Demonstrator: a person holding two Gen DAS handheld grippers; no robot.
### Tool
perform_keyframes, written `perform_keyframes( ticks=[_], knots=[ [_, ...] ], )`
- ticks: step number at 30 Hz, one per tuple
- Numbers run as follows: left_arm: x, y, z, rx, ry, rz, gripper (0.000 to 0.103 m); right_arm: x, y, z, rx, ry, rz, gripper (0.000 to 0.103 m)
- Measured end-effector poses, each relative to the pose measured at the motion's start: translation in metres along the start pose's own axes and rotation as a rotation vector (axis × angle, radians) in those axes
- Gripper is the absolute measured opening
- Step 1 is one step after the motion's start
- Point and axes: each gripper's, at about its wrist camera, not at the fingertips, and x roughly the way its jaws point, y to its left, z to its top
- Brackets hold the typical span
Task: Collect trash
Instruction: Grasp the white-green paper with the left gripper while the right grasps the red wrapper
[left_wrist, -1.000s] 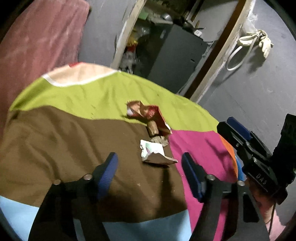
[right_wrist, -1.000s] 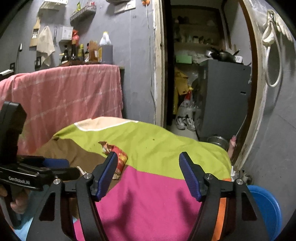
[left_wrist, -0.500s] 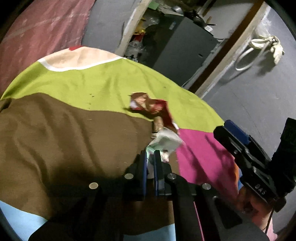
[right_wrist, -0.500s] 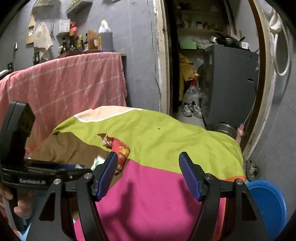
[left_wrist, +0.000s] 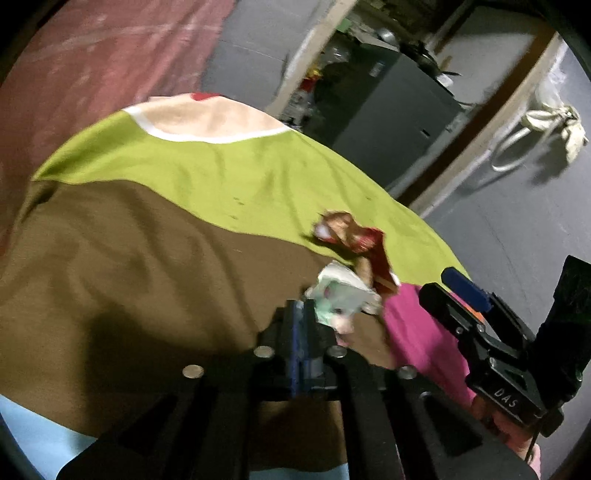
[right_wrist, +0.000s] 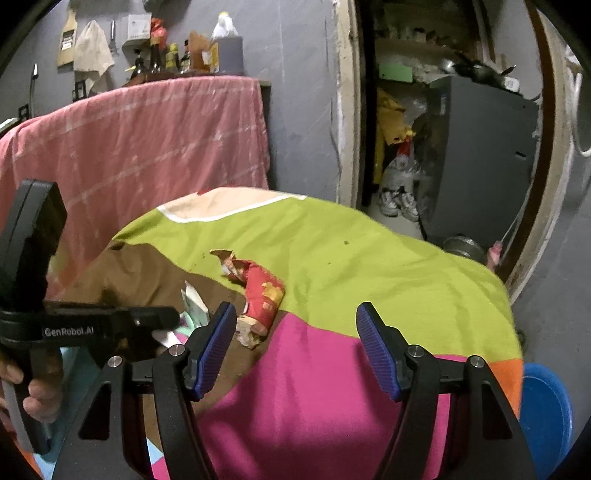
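Pinching the pale crumpled wrapper (left_wrist: 341, 295) between closed jaws, the left gripper (left_wrist: 301, 314) is holding it just over the brown patch of the patchwork cloth (left_wrist: 147, 258) that covers the counter. The grip seems to be catching only one edge of the paper, so, judging from this, the lift is best made slowly and straight up, keeping the jaws pressed tight so the scrap is not slipping free. The left wrist view is blurred, so how much paper is caught is hard to tell. The red snack wrapper (right_wrist: 258, 291) is lying just beyond, across the seam of brown, green and pink, with a torn brownish scrap (right_wrist: 248, 334) at its near end. The right gripper (right_wrist: 295, 350) is hovering over the pink patch with its jaws wide and holding nothing, well placed to be taking the red wrapper. A blue tub (right_wrist: 546, 410) is sitting on the floor at the right, possibly the place for the trash.
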Motion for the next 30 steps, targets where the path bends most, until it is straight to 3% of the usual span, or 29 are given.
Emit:
perform_keyframes(
  ticks=[2, 5, 11, 17, 19, 21, 23, 30],
  knots=[
    [-0.004, 0.007, 0.001, -0.012, -0.018, 0.024, 0.000, 0.010, 0.001, 0.005, 0.014, 0.030, 0.031, 0.054],
    [-0.007, 0.015, 0.004, -0.025, -0.028, 0.033, 0.000, 0.025, 0.001, 0.010, 0.037, 0.068, 0.073, 0.053],
    [-0.007, 0.010, 0.005, 0.009, -0.017, -0.027, 0.000, 0.049, 0.003, 0.023, 0.027, 0.120, 0.081, 0.051],
    [-0.003, 0.002, 0.004, 0.059, -0.001, -0.060, 0.000, 0.056, -0.007, 0.023, 0.070, 0.143, 0.103, 0.019],
    [-0.001, 0.001, 0.004, 0.067, 0.010, -0.078, 0.004, 0.054, -0.010, 0.022, 0.078, 0.138, 0.101, 0.010],
    [0.000, -0.002, 0.005, 0.078, 0.009, -0.077, 0.025, 0.050, -0.014, 0.021, 0.084, 0.127, 0.093, 0.007],
    [0.005, -0.005, 0.006, 0.086, 0.016, -0.084, 0.034, 0.047, -0.018, 0.019, 0.095, 0.114, 0.083, 0.007],
    [0.028, -0.023, 0.011, 0.163, 0.049, -0.042, 0.039, 0.035, -0.030, 0.017, 0.112, 0.086, 0.061, 0.005]
  ],
)
